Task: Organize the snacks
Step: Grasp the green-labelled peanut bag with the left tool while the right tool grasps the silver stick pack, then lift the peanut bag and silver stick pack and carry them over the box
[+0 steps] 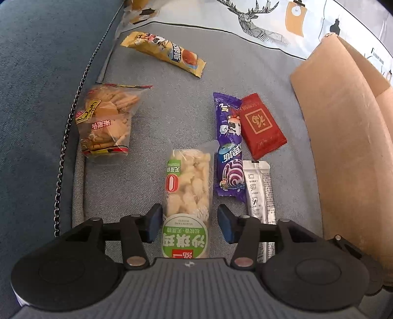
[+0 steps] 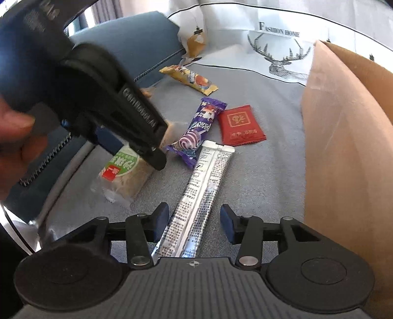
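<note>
My left gripper (image 1: 190, 224) is open, its fingers on either side of a clear snack pack with a green label (image 1: 188, 193), (image 2: 125, 171) lying on the grey sofa seat. My right gripper (image 2: 194, 224) is open around the near end of a silver sachet (image 2: 199, 196), (image 1: 260, 193). A purple wrapper (image 1: 229, 144), (image 2: 196, 130), a red packet (image 1: 261, 127), (image 2: 239, 125), a yellow wrapper (image 1: 167, 52), (image 2: 189, 78) and a bag of crackers (image 1: 105, 122) lie on the seat. The left gripper's body (image 2: 98, 81) shows in the right wrist view.
A brown cardboard box (image 1: 343, 137), (image 2: 343, 152) stands at the right. A blue armrest with a chain (image 1: 36, 98) is at the left. A white deer-print cushion (image 1: 258, 22), (image 2: 277, 54) leans at the back.
</note>
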Demonstrator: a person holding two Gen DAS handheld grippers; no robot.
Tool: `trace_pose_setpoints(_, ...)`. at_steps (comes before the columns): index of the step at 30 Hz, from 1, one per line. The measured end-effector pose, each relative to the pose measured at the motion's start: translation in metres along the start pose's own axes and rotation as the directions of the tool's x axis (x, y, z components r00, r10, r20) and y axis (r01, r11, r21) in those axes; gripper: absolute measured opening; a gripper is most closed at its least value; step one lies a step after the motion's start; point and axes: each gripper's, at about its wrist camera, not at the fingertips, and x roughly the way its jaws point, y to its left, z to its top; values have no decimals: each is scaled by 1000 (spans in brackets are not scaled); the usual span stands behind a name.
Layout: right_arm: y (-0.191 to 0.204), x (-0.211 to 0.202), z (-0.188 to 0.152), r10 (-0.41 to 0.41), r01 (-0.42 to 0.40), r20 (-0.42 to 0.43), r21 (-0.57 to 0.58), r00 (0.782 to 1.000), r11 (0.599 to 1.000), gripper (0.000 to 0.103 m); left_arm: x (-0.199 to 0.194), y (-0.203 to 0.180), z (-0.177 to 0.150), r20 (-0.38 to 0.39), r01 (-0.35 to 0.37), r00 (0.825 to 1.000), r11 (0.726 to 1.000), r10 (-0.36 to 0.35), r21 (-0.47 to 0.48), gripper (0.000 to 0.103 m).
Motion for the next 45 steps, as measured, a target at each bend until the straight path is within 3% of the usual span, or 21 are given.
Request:
trace_pose_setpoints(4, 6, 4, -1, -34, 35, 10, -65, 999, 997, 47, 4, -5, 1, -6, -16, 1000, 1000, 16, 25, 56)
trace_pose_setpoints(5, 6, 5, -1, -35, 35, 11, -66, 999, 997, 38, 4, -7, 1, -6, -18, 1000, 999, 18, 32, 56)
trace_pose_setpoints(8, 5, 3, -1, -49, 50, 20, -77, 999, 996, 27, 6, -10, 1, -5, -29, 1000, 998, 30, 51, 55)
trace_pose_setpoints(10, 4, -1, -1, -54, 56, 33, -70, 998, 996, 24, 5, -11, 1, 2, -42, 999, 997, 42, 60, 41)
trace_pose_setpoints(11, 4, -4, 0, -56, 59, 44, -68, 997, 996, 23, 4, -11, 1, 5, -37, 999, 997, 36, 61, 40)
trace_pose_setpoints(15, 5, -10, 1, -62, 67, 67, -80, 996, 995, 23, 4, -14, 0, 2, -16, 1000, 996, 16, 83, 40)
trace_pose_setpoints(20, 3, 1, 0, -67, 67, 2, -77, 998, 995, 32, 7, -15, -2, -9, -17, 1000, 995, 18, 102, 41)
trace_pose_setpoints(32, 1, 6, 1, -67, 67, 8, -56, 998, 996, 32, 11, -19, -2, -8, -35, 999, 990, 36, 137, 44)
trace_pose_setpoints(45, 2, -4, 0, -75, 77, 42, -69, 996, 995, 20, 7, -14, -3, 13, -39, 999, 991, 38, 126, 40)
